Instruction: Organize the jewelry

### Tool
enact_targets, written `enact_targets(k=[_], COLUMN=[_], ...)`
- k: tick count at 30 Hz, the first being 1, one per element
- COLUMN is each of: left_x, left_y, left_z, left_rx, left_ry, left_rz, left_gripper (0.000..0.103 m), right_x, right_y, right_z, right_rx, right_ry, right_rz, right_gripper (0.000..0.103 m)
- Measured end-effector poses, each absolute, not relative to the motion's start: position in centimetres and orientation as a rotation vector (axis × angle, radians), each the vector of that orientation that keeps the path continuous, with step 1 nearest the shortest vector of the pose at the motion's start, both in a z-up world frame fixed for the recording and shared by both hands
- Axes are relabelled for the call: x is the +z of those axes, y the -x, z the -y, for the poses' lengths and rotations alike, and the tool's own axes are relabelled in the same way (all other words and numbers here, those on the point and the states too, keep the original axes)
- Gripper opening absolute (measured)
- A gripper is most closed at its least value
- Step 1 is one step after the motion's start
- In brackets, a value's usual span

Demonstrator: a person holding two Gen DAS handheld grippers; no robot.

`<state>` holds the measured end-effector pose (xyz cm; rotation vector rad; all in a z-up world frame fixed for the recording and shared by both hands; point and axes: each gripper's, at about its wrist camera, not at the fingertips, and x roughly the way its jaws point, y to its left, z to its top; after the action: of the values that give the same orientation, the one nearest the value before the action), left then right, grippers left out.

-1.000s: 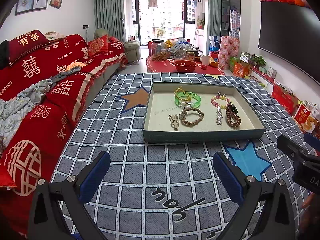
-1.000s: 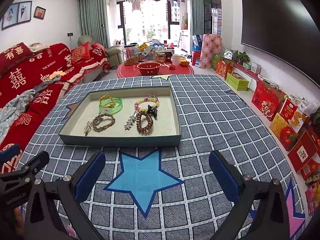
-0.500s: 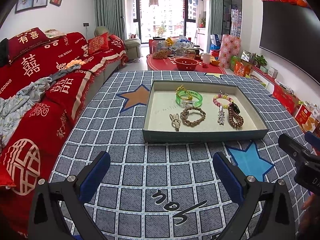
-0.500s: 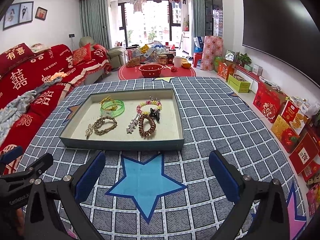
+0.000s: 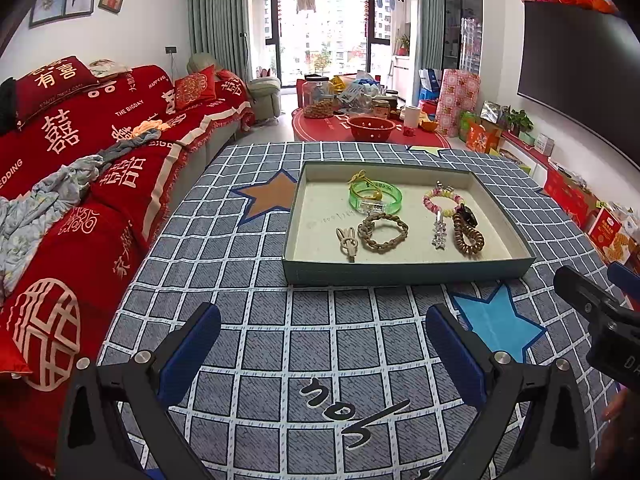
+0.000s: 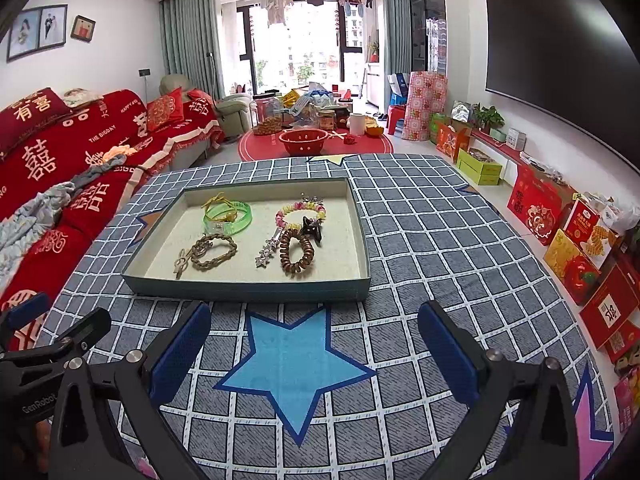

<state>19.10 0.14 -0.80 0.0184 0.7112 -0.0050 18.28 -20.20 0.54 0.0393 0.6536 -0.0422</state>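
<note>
A shallow grey-green tray point(image 5: 404, 270) point(image 6: 248, 290) sits on the checked cloth and holds several pieces. Inside lie a green bangle point(image 5: 375, 197) point(image 6: 227, 216), a braided brown bracelet point(image 5: 384, 232) point(image 6: 212, 252), a rabbit-shaped clip point(image 5: 347, 242), a pastel bead bracelet point(image 5: 440, 200) point(image 6: 300, 214), a silver star clip point(image 5: 439, 236) point(image 6: 267, 252) and a brown coil hair tie point(image 5: 467, 236) point(image 6: 296, 256). My left gripper point(image 5: 322, 344) stands open in front of the tray, nothing in it. The right gripper point(image 6: 314, 340) is open too, over a blue star, also empty.
A red sofa point(image 5: 80, 168) with a grey blanket runs along the left. A low red table point(image 6: 316, 146) with a red colander and jars stands beyond the cloth. Red gift boxes point(image 6: 580, 240) line the right wall under a dark screen.
Both grippers have eased slightly toward the tray and a little higher; the tray looks marginally nearer. Both stay open and the jewelry lies unmoved.
</note>
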Motion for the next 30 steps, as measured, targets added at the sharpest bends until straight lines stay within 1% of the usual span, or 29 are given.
enact_targets(k=[30], left_x=[-0.77], left_y=[-19.10], left_z=[-0.12], left_rx=[-0.005], left_ry=[-0.018], left_rz=[-0.713], left_gripper=[0.103], right_x=[0.65], right_y=[-18.27], right_z=[19.82], right_rx=[-0.038], right_ry=[-0.044], right_rz=[-0.657], right_gripper=[0.103])
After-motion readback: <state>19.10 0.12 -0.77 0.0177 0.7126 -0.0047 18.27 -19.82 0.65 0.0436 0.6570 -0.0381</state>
